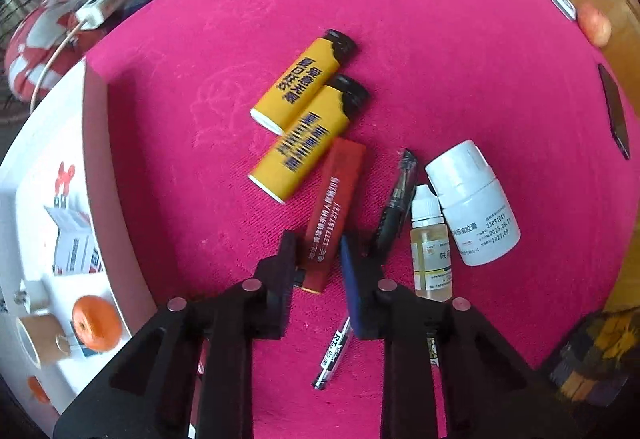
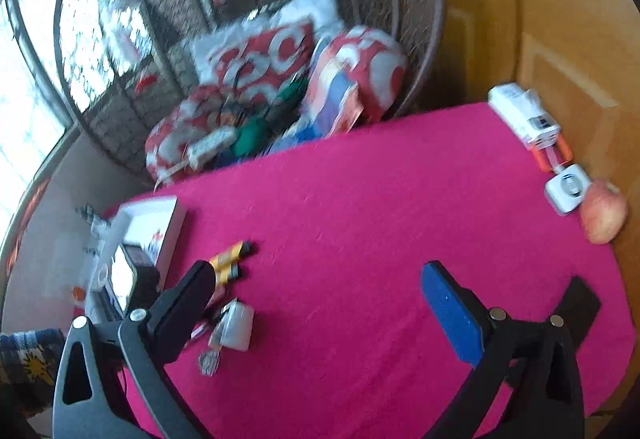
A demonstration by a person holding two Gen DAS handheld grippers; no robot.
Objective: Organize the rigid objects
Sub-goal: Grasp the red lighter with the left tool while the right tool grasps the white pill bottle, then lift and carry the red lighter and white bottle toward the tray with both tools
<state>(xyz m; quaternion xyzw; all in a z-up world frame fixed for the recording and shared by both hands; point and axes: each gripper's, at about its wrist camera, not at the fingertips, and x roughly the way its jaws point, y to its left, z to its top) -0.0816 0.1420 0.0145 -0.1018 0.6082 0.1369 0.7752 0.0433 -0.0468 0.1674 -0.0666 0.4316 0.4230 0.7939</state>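
Observation:
On the pink cloth (image 1: 460, 51), two yellow lighters (image 1: 304, 79) (image 1: 308, 139) lie side by side. A red lighter (image 1: 334, 211) lies below them, its near end between the fingers of my left gripper (image 1: 318, 247), which stand close on both sides of it. A black pen (image 1: 394, 207), a small dropper bottle (image 1: 430, 243) and a white pill bottle (image 1: 472, 203) lie to the right. My right gripper (image 2: 316, 275) is open and empty above the cloth (image 2: 360, 199). The yellow lighters (image 2: 230, 263) and white bottle (image 2: 238, 325) show small at its left.
A white box (image 1: 48, 207) with an orange (image 1: 96, 323) and small items sits left of the cloth. An apple (image 2: 604, 215), a white plug (image 2: 568, 189) and white packets (image 2: 520, 111) lie at the far right edge. A black flat object (image 1: 614, 111) lies right.

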